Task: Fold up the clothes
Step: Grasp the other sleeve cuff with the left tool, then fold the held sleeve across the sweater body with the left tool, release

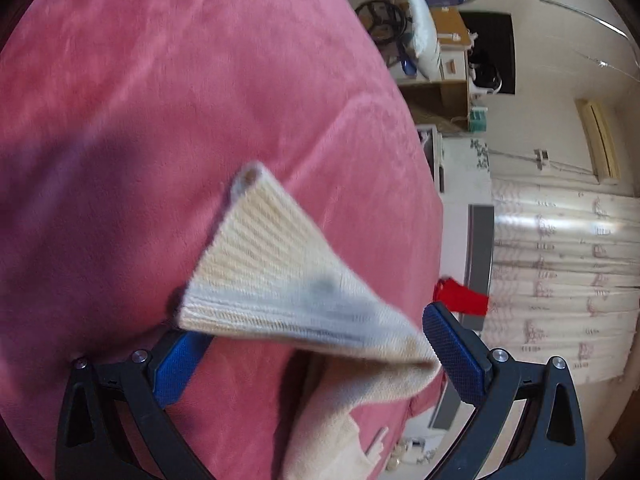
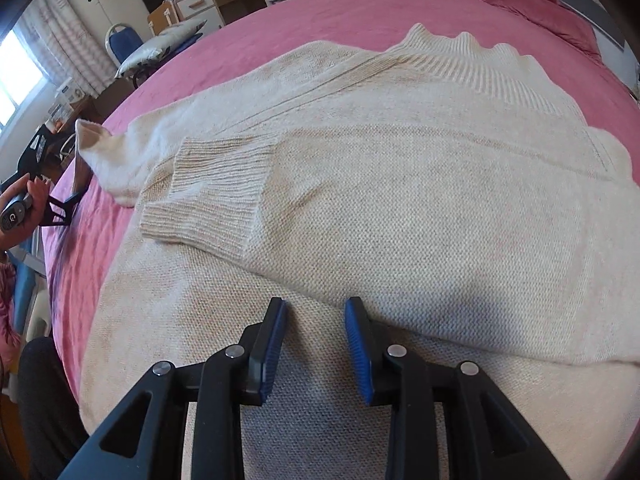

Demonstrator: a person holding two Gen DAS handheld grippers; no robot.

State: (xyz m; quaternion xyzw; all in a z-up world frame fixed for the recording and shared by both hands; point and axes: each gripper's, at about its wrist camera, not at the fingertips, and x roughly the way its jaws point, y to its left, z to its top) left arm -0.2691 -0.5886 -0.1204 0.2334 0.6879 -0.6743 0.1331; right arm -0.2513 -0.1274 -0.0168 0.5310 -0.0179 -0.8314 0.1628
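Presently, the cream sweater point(image 2: 360, 184) lies spread on the pink bedspread point(image 2: 280, 12), one sleeve folded across. The left gripper point(image 1: 316, 344) is spread wide around the other sleeve's cuff point(image 1: 264, 256) at 12 o'clock, unpinched. The right gripper point(image 2: 316, 344), partly parted, hovers empty. Next, closure on the cuff is called for.

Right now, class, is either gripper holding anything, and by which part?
Nothing looks clamped. The sleeve cuff lies across the wide-open left gripper, draped over one finger, not pinched. The right gripper hovers open above the sweater body.
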